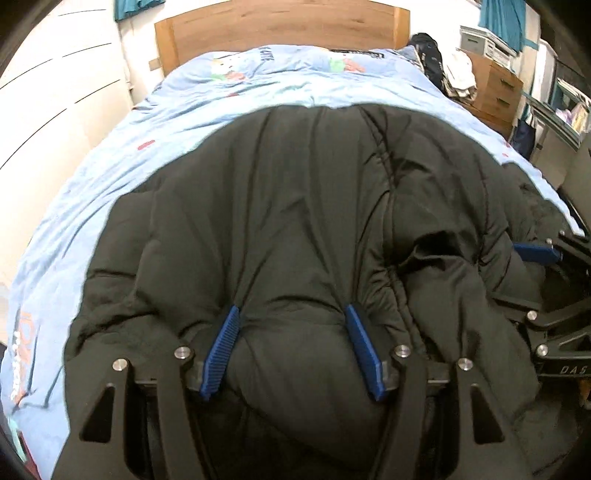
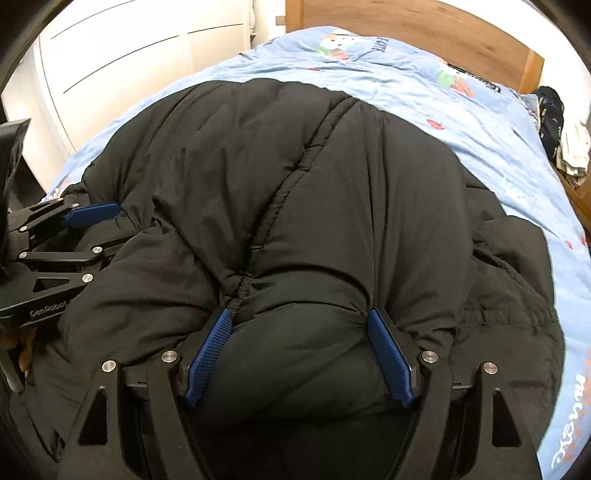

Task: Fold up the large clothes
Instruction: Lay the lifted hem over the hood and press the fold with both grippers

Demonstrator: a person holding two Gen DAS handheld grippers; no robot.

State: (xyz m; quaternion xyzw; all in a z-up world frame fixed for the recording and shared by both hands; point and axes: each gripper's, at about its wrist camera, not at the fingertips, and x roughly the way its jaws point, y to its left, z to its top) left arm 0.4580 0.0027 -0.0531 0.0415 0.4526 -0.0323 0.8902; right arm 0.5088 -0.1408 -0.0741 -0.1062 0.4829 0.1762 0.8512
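Observation:
A large black puffer jacket (image 1: 295, 203) (image 2: 240, 155) lies spread over the near half of a bed, its seam running up the middle. My left gripper (image 1: 291, 310) is shut on a thick bulge of the jacket's near edge, both blue pads pressing into the padding. The right gripper (image 2: 299, 313) pinches a similar fat fold of the same edge, just beside the gathered seam. Each gripper shows in the other's view: the right gripper (image 1: 535, 253) at the far right, the left gripper (image 2: 92, 214) at the far left, both partly buried in fabric.
A light blue printed duvet (image 1: 240, 88) (image 2: 461, 122) covers the bed beyond and beside the jacket. A wooden headboard (image 1: 280, 22) stands at the far end. White wardrobe doors (image 1: 55, 96) line the left side. A pile of clothes (image 1: 447, 70) and a wooden dresser (image 1: 496, 90) are at the far right.

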